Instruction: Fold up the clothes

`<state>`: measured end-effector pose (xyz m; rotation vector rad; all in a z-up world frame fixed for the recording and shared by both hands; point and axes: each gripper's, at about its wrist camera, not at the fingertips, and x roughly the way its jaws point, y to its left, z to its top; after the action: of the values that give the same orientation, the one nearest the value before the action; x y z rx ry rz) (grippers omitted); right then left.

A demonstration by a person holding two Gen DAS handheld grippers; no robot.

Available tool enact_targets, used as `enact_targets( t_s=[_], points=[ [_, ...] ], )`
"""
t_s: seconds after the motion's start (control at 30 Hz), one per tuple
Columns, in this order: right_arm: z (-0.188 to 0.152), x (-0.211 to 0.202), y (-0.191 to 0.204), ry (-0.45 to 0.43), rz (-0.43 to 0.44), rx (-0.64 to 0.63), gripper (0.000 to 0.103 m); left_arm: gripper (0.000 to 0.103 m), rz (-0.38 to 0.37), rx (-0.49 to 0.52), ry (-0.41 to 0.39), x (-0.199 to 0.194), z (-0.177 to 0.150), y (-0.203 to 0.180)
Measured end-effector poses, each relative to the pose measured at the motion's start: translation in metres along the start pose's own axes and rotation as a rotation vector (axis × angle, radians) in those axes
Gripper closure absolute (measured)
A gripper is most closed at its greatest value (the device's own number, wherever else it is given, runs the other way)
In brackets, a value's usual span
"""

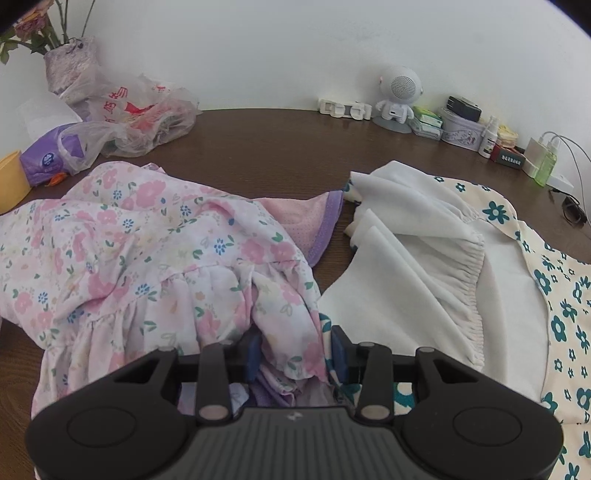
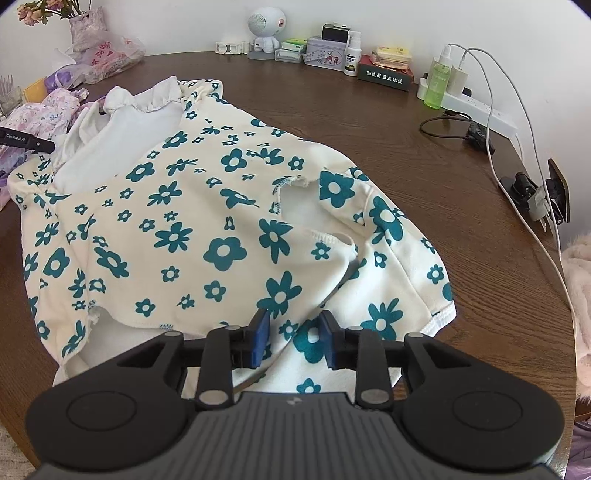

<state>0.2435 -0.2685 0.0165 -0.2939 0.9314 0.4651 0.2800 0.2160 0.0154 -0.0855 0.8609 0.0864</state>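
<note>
A cream garment with teal flowers (image 2: 207, 221) lies spread on the brown table (image 2: 369, 122), its white lining and ruffled collar (image 1: 424, 258) turned up at the far left. My right gripper (image 2: 293, 341) is open at its near hem, with the cloth lying between the blue pads (image 2: 258, 338). A pink floral garment (image 1: 129, 258) lies crumpled to the left, overlapping the cream one's edge. My left gripper (image 1: 295, 354) is open, and a bunch of the pink fabric sits between its fingers. The right wrist view shows that gripper's body (image 2: 27, 142) at the far left.
Along the wall stand a flower vase (image 1: 68, 62), plastic bags (image 1: 140, 114), a white robot-shaped speaker (image 2: 264, 31), tins, boxes and bottles (image 2: 437, 83). A power strip with cables (image 2: 480, 110) and a clamp (image 2: 532, 195) lie at the right edge. A yellow container (image 1: 11, 181) is at the left.
</note>
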Motion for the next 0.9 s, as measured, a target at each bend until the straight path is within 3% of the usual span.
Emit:
enact_targets(
  t_s=[0.17, 0.3, 0.33, 0.6, 0.67, 0.8, 0.87, 0.9],
  points=[
    [0.006, 0.001, 0.005, -0.005, -0.010, -0.006, 0.074, 0.065, 0.017, -0.052, -0.021, -0.012, -0.004, 0.005],
    [-0.002, -0.018, 0.004, -0.027, 0.018, 0.011, 0.071, 0.053, 0.004, 0.080, -0.052, -0.048, -0.016, -0.035],
    [-0.006, -0.024, 0.005, -0.030, 0.028, 0.017, 0.067, 0.048, 0.006, 0.097, -0.047, -0.047, -0.017, -0.039],
    [-0.039, -0.042, 0.019, -0.057, 0.041, 0.013, 0.062, 0.047, 0.024, 0.229, -0.006, -0.035, -0.028, -0.072],
    [-0.045, -0.039, 0.020, -0.051, 0.053, 0.021, 0.062, 0.055, 0.029, 0.262, 0.004, -0.032, -0.031, -0.080],
    [-0.052, -0.038, 0.022, -0.058, 0.055, 0.028, 0.062, 0.058, 0.032, 0.317, 0.026, -0.031, -0.038, -0.093],
    [-0.053, -0.037, 0.022, -0.058, 0.051, 0.023, 0.062, 0.075, 0.027, 0.331, 0.040, -0.036, -0.042, -0.095],
    [-0.053, -0.036, 0.022, -0.058, 0.048, 0.020, 0.062, 0.078, 0.024, 0.338, 0.047, -0.038, -0.044, -0.096]
  ],
)
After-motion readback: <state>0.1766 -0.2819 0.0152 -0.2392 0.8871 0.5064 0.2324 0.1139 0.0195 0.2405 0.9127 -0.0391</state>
